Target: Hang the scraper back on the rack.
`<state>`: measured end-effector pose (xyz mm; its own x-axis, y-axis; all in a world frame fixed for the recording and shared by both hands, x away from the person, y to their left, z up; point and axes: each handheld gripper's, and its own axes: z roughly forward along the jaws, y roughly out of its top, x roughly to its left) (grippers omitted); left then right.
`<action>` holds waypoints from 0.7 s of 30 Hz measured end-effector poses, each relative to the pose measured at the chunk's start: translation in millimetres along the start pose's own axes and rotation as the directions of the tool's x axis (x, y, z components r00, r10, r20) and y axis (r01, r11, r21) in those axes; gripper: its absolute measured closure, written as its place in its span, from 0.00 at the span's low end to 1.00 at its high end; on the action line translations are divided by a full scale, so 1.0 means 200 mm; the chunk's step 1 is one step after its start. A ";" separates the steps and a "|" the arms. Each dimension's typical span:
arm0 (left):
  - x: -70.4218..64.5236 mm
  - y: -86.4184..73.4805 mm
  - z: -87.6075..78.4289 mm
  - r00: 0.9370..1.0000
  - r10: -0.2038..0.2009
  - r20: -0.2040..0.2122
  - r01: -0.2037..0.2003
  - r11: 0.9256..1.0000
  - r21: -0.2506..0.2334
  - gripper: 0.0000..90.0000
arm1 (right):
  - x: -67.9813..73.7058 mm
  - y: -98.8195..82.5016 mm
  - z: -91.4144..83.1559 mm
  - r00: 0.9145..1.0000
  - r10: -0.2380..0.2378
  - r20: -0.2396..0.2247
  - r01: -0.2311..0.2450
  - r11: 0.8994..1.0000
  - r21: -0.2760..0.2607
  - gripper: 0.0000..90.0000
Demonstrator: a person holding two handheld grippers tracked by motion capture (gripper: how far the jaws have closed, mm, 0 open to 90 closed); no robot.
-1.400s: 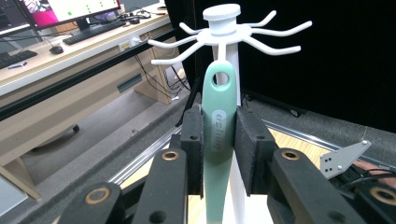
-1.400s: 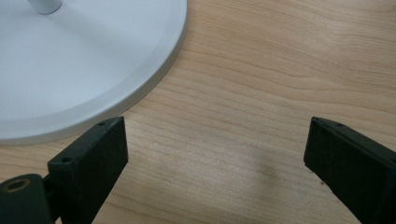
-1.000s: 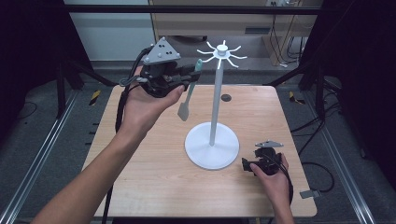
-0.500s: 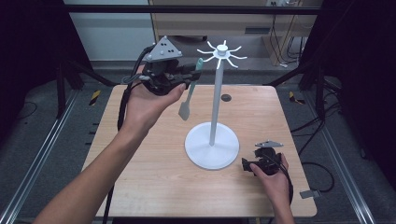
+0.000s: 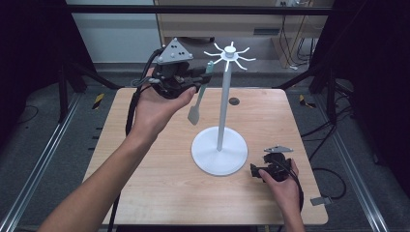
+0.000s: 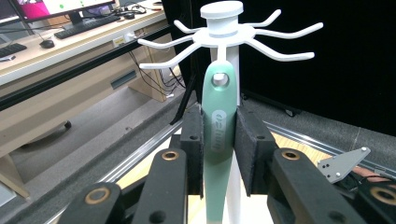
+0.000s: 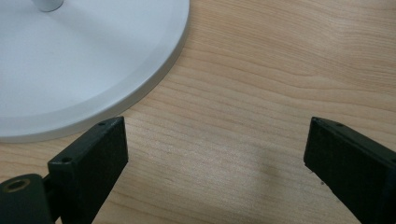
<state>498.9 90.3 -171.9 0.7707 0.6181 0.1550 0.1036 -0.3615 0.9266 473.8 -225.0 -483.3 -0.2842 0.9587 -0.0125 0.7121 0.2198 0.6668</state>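
The left gripper (image 5: 200, 77), raised above the table, pinches a smooth mint-green spatula (image 6: 218, 135) by its handle, just beside the hooks of the white stand (image 5: 220, 153). The right gripper (image 7: 217, 158) rests on the pale wood table (image 5: 164, 183), black jaws spread

Mint-green spatula (image 6: 218, 126) with grey blade, white rack (image 5: 220, 145), black jaws, light wood-grain surface (image 5: 145, 183).
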 end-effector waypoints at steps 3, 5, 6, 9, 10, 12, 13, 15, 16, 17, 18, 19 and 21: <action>0.00 0.00 0.01 1.000 0.001 0.000 -0.001 1.000 0.002 0.82 | 0.00 0.00 0.00 1.000 -0.001 0.000 0.001 1.000 0.000 0.07; 0.00 0.00 0.01 1.000 -0.001 -0.001 0.001 1.000 0.001 0.82 | 0.00 0.00 0.00 1.000 0.000 -0.001 0.000 1.000 0.001 0.07; 0.00 0.00 0.02 1.000 -0.001 0.000 0.001 1.000 0.002 0.82 | 0.00 0.00 0.00 1.000 0.000 -0.001 0.000 1.000 0.001 0.07; -0.01 0.00 0.03 1.000 -0.005 0.001 0.005 1.000 0.001 0.82 | 0.00 0.00 0.00 1.000 0.000 -0.002 0.000 1.000 0.002 0.07; -0.01 0.00 0.03 1.000 -0.005 0.001 0.005 1.000 0.001 0.82 | 0.00 0.00 0.00 1.000 0.000 -0.002 0.000 1.000 0.002 0.07; -0.01 0.00 0.03 1.000 -0.003 0.000 0.003 1.000 0.003 0.82 | 0.00 0.00 0.00 1.000 0.000 -0.002 0.000 1.000 0.002 0.07; -0.01 0.00 0.03 1.000 0.000 0.000 0.000 1.000 0.003 0.82 | 0.00 0.00 0.00 1.000 0.000 -0.001 0.000 1.000 0.003 0.07; -0.01 0.00 0.03 1.000 -0.001 -0.001 0.001 1.000 0.002 0.82 | 0.00 0.00 0.00 1.000 0.000 -0.002 0.000 1.000 0.002 0.07; -0.01 0.00 0.03 1.000 -0.001 -0.002 0.001 1.000 0.002 0.82 | 0.00 0.00 0.00 1.000 0.000 -0.002 0.000 1.000 0.002 0.07; -0.01 0.00 0.03 1.000 -0.003 -0.001 0.003 1.000 0.002 0.82 | 0.00 0.00 0.00 1.000 0.000 -0.001 0.000 1.000 0.003 0.07; -0.01 0.00 0.03 1.000 -0.003 -0.002 0.003 1.000 0.002 0.82 | 0.00 0.00 0.00 1.000 0.000 -0.001 0.000 1.000 0.003 0.07; -0.01 0.00 0.03 1.000 -0.003 -0.001 0.003 1.000 0.001 0.82 | 0.00 0.00 0.00 1.000 0.000 -0.001 0.000 1.000 0.003 0.07; -0.01 0.00 0.03 1.000 -0.004 0.000 0.004 1.000 0.001 0.82 | 0.00 0.00 0.00 1.000 0.000 -0.002 0.000 1.000 0.003 0.07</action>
<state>502.0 84.6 -173.5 0.7701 0.6196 0.1517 0.1069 -0.3598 0.9269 473.8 -224.4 -483.7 -0.2859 0.9582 -0.0109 0.7139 0.2206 0.6646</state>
